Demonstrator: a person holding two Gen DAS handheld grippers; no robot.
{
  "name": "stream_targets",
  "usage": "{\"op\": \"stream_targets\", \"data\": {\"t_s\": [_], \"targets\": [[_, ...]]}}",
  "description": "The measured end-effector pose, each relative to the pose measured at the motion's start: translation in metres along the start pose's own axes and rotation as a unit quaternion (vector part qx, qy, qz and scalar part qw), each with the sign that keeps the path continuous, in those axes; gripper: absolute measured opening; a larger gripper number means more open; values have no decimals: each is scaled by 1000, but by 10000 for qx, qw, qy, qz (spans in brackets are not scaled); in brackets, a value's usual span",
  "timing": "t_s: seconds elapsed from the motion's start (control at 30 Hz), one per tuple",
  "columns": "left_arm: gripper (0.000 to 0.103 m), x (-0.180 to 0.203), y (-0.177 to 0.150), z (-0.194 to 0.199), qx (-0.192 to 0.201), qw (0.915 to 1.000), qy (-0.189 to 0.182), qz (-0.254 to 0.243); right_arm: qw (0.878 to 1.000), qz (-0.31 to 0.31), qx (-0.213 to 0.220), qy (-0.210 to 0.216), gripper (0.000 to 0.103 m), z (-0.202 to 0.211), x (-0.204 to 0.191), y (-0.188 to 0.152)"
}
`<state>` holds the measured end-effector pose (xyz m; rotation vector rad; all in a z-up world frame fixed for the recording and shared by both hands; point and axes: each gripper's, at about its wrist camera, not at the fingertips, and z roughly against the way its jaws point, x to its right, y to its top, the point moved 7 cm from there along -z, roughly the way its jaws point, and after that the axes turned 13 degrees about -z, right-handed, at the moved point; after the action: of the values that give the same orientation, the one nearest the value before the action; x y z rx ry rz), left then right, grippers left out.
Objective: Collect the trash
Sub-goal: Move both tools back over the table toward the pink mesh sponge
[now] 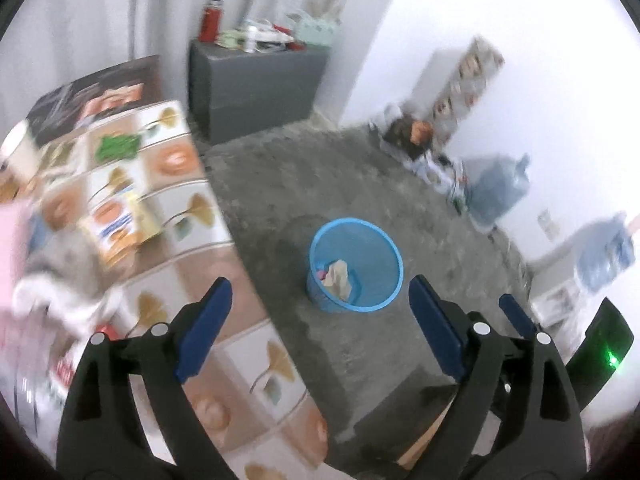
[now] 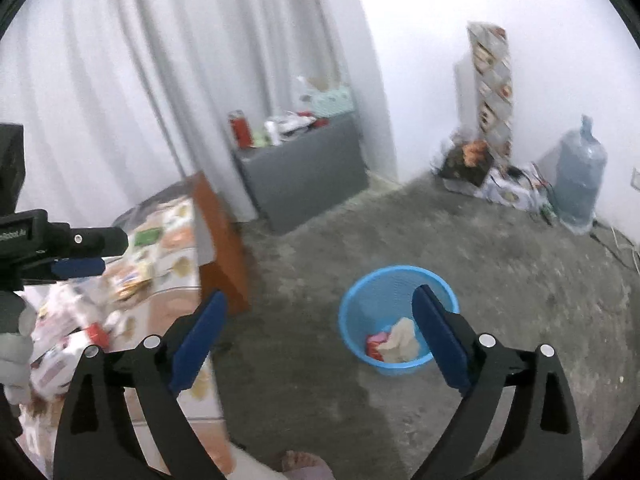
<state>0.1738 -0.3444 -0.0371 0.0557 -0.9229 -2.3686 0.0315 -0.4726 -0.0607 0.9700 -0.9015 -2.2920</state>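
The blue mesh bin (image 1: 355,266) stands upright on the grey floor (image 1: 400,184), apart from the counter (image 1: 168,216), and inside it lie a crumpled pale paper (image 2: 402,340) and a red wrapper (image 2: 377,345) side by side at the bottom. More trash sits on the counter's patterned cloth: an orange and yellow snack packet (image 1: 120,228), crumpled white paper (image 1: 64,292) near the edge, and a small red piece (image 2: 98,334); blur hides finer detail. The left tongs (image 1: 316,328) hang above the counter's edge and the floor, blue pads wide apart with nothing between them, the bin framed in the gap. The right tongs (image 2: 320,340) are likewise spread wide and empty, their right pad overlapping the bin's rim in the right wrist view. In that view the left tongs also reach in from the left over the counter. Against the curtain (image 2: 120,80) stands a grey cabinet (image 1: 256,88) with a red flask (image 1: 210,20) and clutter on top, and by the white wall is a large water jug (image 2: 580,176)
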Motion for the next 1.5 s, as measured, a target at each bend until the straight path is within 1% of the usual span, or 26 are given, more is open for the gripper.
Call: {"op": "stream_targets", "data": {"t_s": [0.1, 0.2, 0.33, 0.43, 0.5, 0.6, 0.73, 0.83, 0.93, 1.03, 1.17, 1.23, 1.3, 1.4, 1.5], "targets": [[88, -9, -17, 32, 306, 9993, -107, 196, 9993, 225, 235, 155, 95, 24, -23, 5], [88, -16, -31, 63, 599, 9975, -201, 314, 9976, 374, 452, 355, 96, 44, -44, 6], [91, -33, -46, 102, 996, 9932, -140, 578, 9962, 392, 498, 605, 96, 63, -70, 5], [94, -51, -57, 127, 1263, 9874, -115, 952, 9950, 274, 489, 828, 96, 73, -84, 5], [94, -61, -64, 139, 1344, 9847, -118, 1100, 9944, 202, 482, 916, 96, 78, -91, 6], [94, -75, -74, 154, 1465, 9821, -39, 1185, 9937, 218, 520, 964, 96, 87, -104, 5], [94, -91, -86, 170, 1730, 9748, 54, 1408, 9931, 251, 486, 1035, 96, 93, -117, 1], [94, -99, -93, 176, 1877, 9711, 29, 1474, 9931, 255, 442, 1058, 96, 93, -123, -1], [94, -102, -96, 180, 2164, 9667, -148, 1357, 9932, 272, 392, 1063, 96, 93, -131, -5], [94, -109, -99, 180, 2247, 9646, -166, 1374, 9935, 305, 341, 1045, 96, 90, -137, -8], [94, -123, -108, 179, 2308, 9582, -284, 1667, 9930, 291, 197, 1127, 96, 84, -139, -14], [94, -130, -111, 181, 2294, 9575, -324, 1717, 9924, 269, 118, 1195, 96, 79, -137, -16], [94, -137, -115, 185, 2295, 9586, -224, 1672, 9924, 212, 53, 1215, 96, 73, -135, -16], [94, -148, -120, 194, 2308, 9612, 88, 1512, 9913, 143, -16, 1308, 96, 62, -133, -17], [94, -163, -124, 202, 2263, 9631, 405, 1402, 9866, 130, -284, 1604, 96, 45, -144, -25]]}}
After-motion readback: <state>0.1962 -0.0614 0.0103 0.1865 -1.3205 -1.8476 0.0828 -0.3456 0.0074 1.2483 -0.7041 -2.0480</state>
